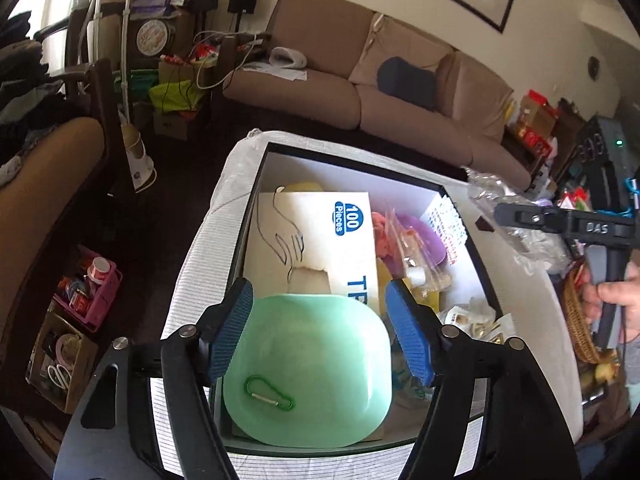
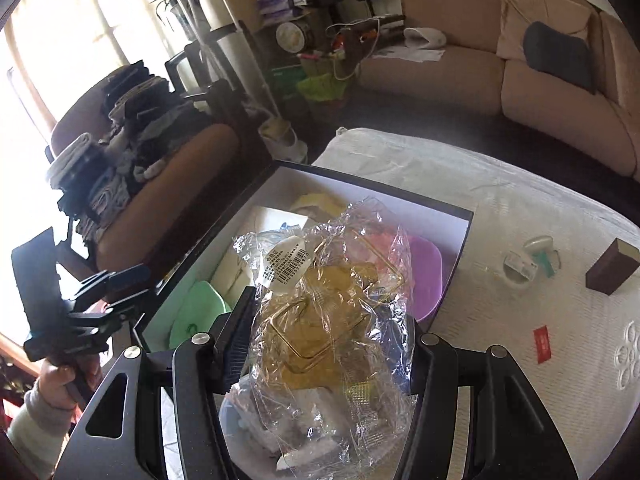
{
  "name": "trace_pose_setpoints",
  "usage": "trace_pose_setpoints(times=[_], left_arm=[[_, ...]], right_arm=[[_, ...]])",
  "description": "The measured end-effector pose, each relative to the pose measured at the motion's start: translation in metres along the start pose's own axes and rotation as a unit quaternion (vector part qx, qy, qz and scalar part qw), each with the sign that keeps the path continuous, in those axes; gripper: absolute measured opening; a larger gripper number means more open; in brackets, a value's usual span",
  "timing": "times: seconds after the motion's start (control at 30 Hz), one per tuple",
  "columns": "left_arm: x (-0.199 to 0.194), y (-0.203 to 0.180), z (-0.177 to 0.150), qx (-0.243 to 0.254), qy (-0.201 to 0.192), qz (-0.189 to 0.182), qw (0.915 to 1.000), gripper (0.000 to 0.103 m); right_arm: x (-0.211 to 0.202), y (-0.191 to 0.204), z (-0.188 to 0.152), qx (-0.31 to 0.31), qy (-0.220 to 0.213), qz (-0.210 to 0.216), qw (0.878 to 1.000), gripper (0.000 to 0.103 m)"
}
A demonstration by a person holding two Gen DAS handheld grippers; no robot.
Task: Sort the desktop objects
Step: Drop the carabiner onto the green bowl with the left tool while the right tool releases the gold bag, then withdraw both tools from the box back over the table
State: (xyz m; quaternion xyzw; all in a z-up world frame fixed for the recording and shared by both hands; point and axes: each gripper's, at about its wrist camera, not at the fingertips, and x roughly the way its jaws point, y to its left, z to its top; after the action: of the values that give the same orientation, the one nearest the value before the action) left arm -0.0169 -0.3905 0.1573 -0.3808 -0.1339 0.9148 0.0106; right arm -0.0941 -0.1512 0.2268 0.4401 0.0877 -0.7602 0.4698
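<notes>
While the left tool [image 1: 320,328] hangs over the black-rimmed white storage box [image 1: 436,190] with its blue pads apart and nothing between them, the right tool [image 2: 328,344] is clamped on a crinkly clear plastic bag of gold wire clips and yellow bits [image 2: 320,300], held above that same box. Below the left pads lies a pale green rounded plate [image 1: 308,368] with a small green carabiner [image 1: 269,393] on it, both inside the box, beside a white cardboard carton marked 100 Pieces [image 1: 320,232]. The box sits on a white quilted desk cover [image 2: 520,208], where a small brown block [image 2: 610,272], a red card [image 2: 542,343] and a pale plastic clip thing [image 2: 528,258] wait, well apart from the box. Now, to land this bag well, I'd say lower it over a free patch near the purple bowl [image 2: 426,276], let go low so the loose film doesn't snag, and keep the left tool out of its way.
</notes>
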Motion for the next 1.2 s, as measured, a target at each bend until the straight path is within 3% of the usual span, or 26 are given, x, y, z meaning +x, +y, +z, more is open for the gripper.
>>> trace_pose_setpoints(times=[0.13, 0.37, 0.63, 0.67, 0.77, 1.0, 1.1, 1.13, 1.17, 1.2], left_arm=[[0.017, -0.021, 0.016, 0.010, 0.002, -0.007, 0.9999, 0.066], [0.054, -0.037, 0.036, -0.043, 0.012, -0.022, 0.9988, 0.066], [0.081, -0.052, 0.036, -0.001, 0.032, 0.003, 0.9995, 0.066], [0.083, -0.053, 0.035, 0.003, 0.035, 0.003, 0.9994, 0.066], [0.093, -0.056, 0.033, 0.010, 0.045, 0.004, 0.9989, 0.066], [0.099, -0.075, 0.028, 0.037, 0.055, 0.016, 0.9977, 0.066], [0.099, -0.082, 0.026, 0.040, 0.059, 0.012, 0.9974, 0.079], [0.098, -0.086, 0.024, 0.042, 0.061, 0.010, 0.9972, 0.090], [0.098, -0.089, 0.023, 0.045, 0.063, 0.008, 0.9970, 0.099], [0.097, -0.092, 0.021, 0.048, 0.064, 0.006, 0.9968, 0.102]], right_arm=[[0.027, -0.011, 0.008, 0.022, 0.018, -0.008, 1.000, 0.059], [0.078, -0.023, 0.021, 0.028, 0.051, -0.055, 0.997, 0.059], [0.127, -0.039, 0.021, 0.016, 0.091, -0.141, 0.986, 0.062], [0.128, -0.039, 0.020, 0.008, 0.091, -0.144, 0.985, 0.064], [0.122, -0.036, 0.021, 0.004, 0.088, -0.130, 0.988, 0.083], [0.060, -0.051, 0.036, 0.059, 0.018, -0.079, 0.995, 0.084], [0.044, -0.052, 0.035, 0.060, 0.018, -0.067, 0.996, 0.086], [0.041, -0.050, 0.033, 0.055, 0.020, -0.058, 0.997, 0.088], [0.039, -0.048, 0.030, 0.047, 0.024, -0.058, 0.997, 0.095], [0.038, -0.045, 0.026, 0.039, 0.027, -0.063, 0.997, 0.103]])
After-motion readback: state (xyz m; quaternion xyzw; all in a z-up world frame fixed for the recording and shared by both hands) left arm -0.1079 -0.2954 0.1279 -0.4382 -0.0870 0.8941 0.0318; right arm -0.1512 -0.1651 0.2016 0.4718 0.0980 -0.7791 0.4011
